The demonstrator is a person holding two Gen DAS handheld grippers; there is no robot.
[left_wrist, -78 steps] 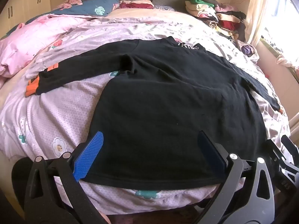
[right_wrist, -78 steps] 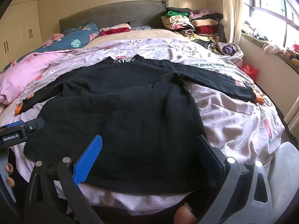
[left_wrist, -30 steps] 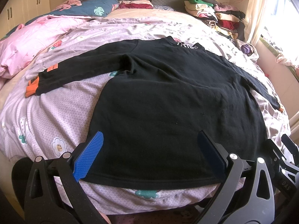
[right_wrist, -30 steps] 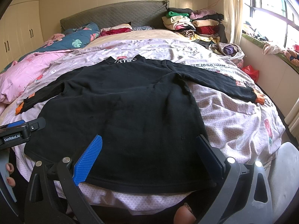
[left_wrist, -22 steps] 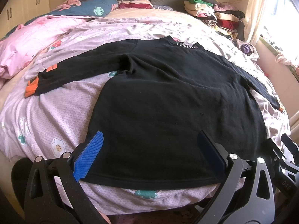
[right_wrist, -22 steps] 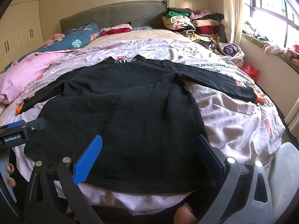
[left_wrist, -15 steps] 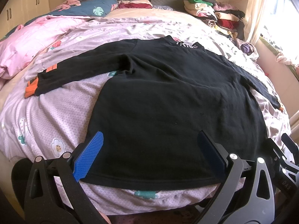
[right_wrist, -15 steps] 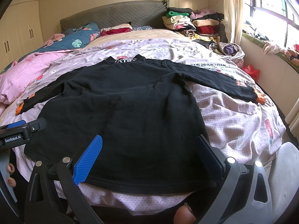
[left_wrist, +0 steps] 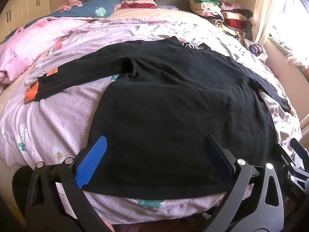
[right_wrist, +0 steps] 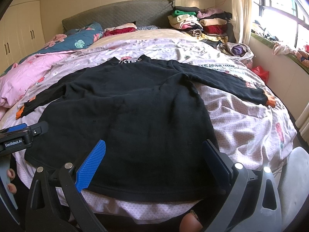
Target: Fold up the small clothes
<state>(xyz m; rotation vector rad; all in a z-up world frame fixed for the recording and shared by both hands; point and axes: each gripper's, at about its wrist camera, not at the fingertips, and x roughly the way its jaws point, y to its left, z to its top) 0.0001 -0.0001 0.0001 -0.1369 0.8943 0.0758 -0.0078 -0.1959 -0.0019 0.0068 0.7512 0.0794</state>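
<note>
Pre-fold: black long-sleeved top (left_wrist: pixel 173 104) lies flat on the bed (left_wrist: pixel 58 119), sleeves spread; left gripper (left_wrist: pixel 156 158) and right gripper (right_wrist: pixel 154 158) released, empty above near hem; next likely a sleeve grasp.

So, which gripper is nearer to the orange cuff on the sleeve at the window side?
Right. The right gripper hovers at the shirt's hem toward that orange cuff; the left gripper is over the hem's other end.
</note>
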